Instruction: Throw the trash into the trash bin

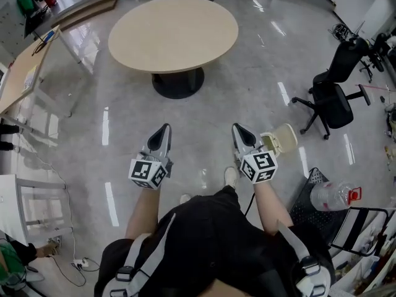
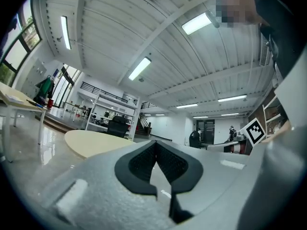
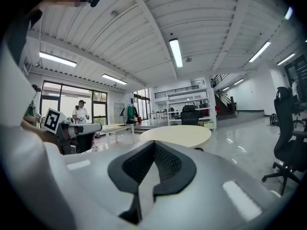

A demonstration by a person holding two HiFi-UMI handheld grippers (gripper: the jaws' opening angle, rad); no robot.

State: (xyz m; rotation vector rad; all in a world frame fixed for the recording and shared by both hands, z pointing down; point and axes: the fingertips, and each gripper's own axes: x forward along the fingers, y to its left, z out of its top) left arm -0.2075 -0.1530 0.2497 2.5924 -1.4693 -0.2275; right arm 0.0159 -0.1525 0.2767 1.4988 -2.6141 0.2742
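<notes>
In the head view both grippers are held level in front of the person, above the glossy grey floor. My left gripper (image 1: 164, 129) (image 2: 155, 145) is shut, pads meeting at the tip with nothing between them. My right gripper (image 1: 240, 129) (image 3: 154, 145) is shut and empty too. A small bin with a beige lid (image 1: 281, 140) stands on the floor just right of the right gripper. A clear plastic bottle with a red cap (image 1: 331, 195) lies on a black mesh stand (image 1: 307, 198) at the lower right.
A round beige table (image 1: 173, 33) on a black pedestal stands ahead. A black office chair (image 1: 333, 94) is at the right. A long desk (image 1: 23, 74) lines the left side. Cables and a power strip (image 1: 77, 263) lie at the lower left.
</notes>
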